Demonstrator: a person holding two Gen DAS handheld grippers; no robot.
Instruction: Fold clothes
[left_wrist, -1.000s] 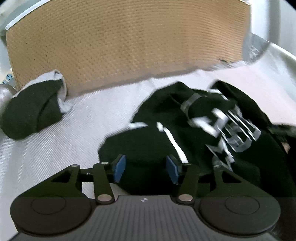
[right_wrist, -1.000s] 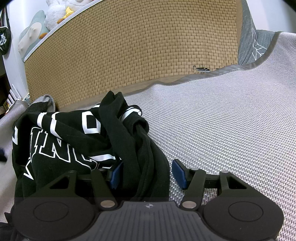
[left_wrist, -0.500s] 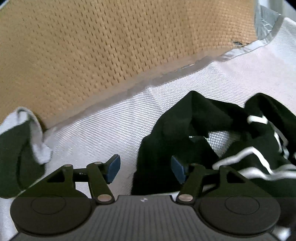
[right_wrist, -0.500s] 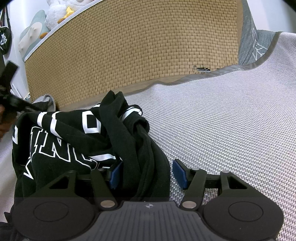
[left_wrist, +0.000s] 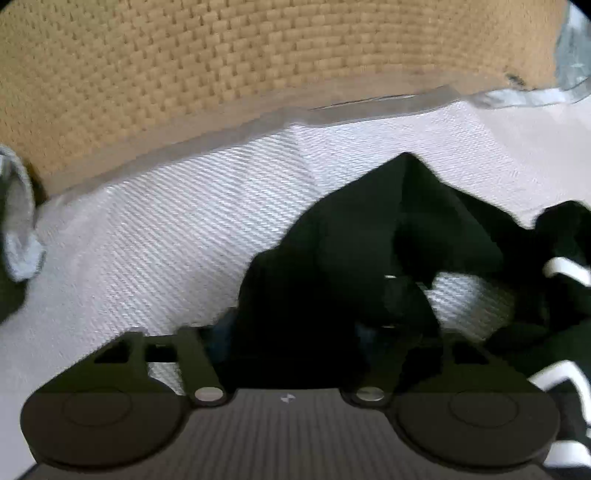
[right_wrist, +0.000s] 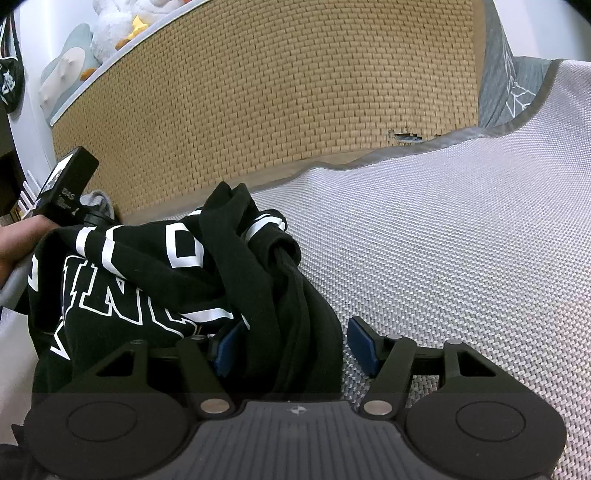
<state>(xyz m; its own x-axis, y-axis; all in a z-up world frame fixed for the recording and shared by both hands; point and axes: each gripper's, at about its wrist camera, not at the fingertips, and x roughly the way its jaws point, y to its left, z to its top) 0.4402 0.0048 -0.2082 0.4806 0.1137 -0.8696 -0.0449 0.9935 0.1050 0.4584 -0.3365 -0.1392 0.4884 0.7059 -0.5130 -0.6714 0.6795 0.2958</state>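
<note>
A crumpled black shirt (right_wrist: 147, 266) with white block letters lies on the bed cover. In the right wrist view a thick rolled fold of it runs between the jaws of my right gripper (right_wrist: 295, 343). Those jaws are opening a little: the left pad touches cloth and the right pad (right_wrist: 364, 343) stands clear of it. In the left wrist view my left gripper (left_wrist: 293, 332) points steeply down at the shirt's (left_wrist: 351, 240) plain black edge. Its jaws are closing with bunched cloth filling the gap, and the dark blur hides the pads. A hand (right_wrist: 18, 240) holds the left tool's housing (right_wrist: 68, 184) behind the shirt.
A tan woven headboard (right_wrist: 277, 110) rises just behind the shirt. The grey woven bed cover (right_wrist: 461, 258) stretches to the right. A second grey-and-dark garment (left_wrist: 18, 229) lies at the far left by the headboard. Plush toys (right_wrist: 110, 26) sit on the ledge above.
The left gripper swept left and down over the shirt to its edge near the headboard, and its jaws narrowed around cloth. The left tool and hand appeared in the right wrist view. The right gripper stayed put.
</note>
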